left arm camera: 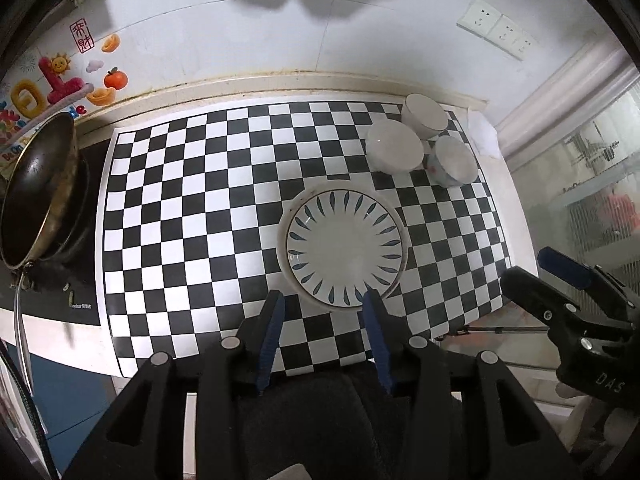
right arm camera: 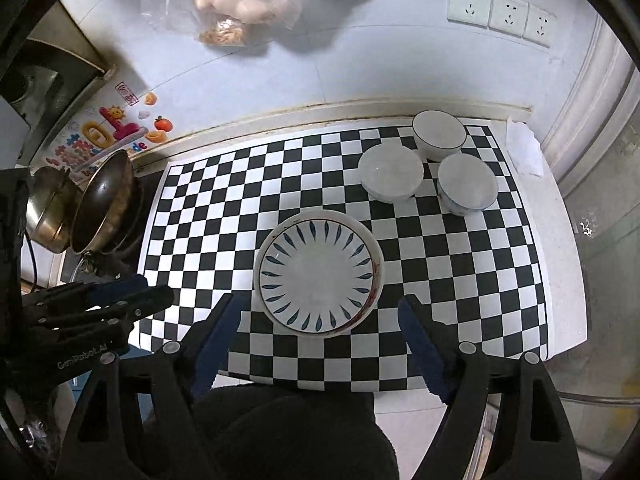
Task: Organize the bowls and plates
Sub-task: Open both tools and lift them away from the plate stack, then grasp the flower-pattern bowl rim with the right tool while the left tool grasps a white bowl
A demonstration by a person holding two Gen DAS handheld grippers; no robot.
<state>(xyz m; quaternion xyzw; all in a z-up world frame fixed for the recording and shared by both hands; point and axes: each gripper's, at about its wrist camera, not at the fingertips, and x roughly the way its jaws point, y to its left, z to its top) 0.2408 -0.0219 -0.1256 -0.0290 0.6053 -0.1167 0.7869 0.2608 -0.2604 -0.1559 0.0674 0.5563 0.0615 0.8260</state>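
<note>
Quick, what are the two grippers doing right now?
Left gripper: open, holding nothing, by the plate.
Right gripper: open wide, holding nothing.

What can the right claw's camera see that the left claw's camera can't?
Only the right view shows a shiny steel pot behind the wok, and a bag of eggs on the wall. Only the left view shows the railing past the counter's edge. Both show the leaf-patterned plate stacked on another plate, three bowls at the back right, the checkered mat, the wall sockets, and both claws, left claw and right claw, open and empty.
</note>
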